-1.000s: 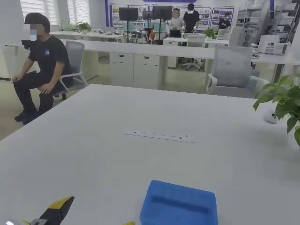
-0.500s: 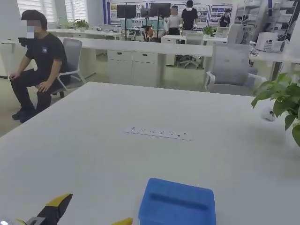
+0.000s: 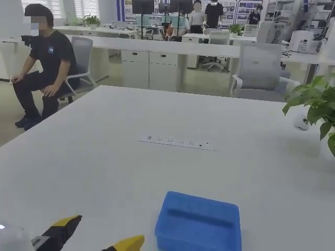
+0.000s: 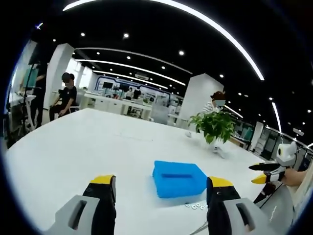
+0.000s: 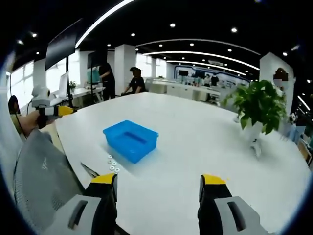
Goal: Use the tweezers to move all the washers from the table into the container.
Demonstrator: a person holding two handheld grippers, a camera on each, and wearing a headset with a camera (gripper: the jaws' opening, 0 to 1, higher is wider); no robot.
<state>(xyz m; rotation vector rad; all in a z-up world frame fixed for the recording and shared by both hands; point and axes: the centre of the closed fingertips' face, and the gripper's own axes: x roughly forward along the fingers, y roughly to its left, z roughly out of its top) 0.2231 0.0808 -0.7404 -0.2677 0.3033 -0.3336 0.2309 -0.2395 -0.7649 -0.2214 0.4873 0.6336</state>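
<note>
Left gripper (image 4: 159, 181) and right gripper (image 5: 159, 178) wide open — left has edged up beside container (image 3: 199, 230).

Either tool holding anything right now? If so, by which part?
Nothing held. The left tool and right tool are both open, nothing between the jaws; the tweezers lie on the table beside the washers.

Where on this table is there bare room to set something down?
Bare table lies between the blue container and the socket strip, and from the container across to the plant. Crowded: beside the container, where washers and tweezers lie.
</note>
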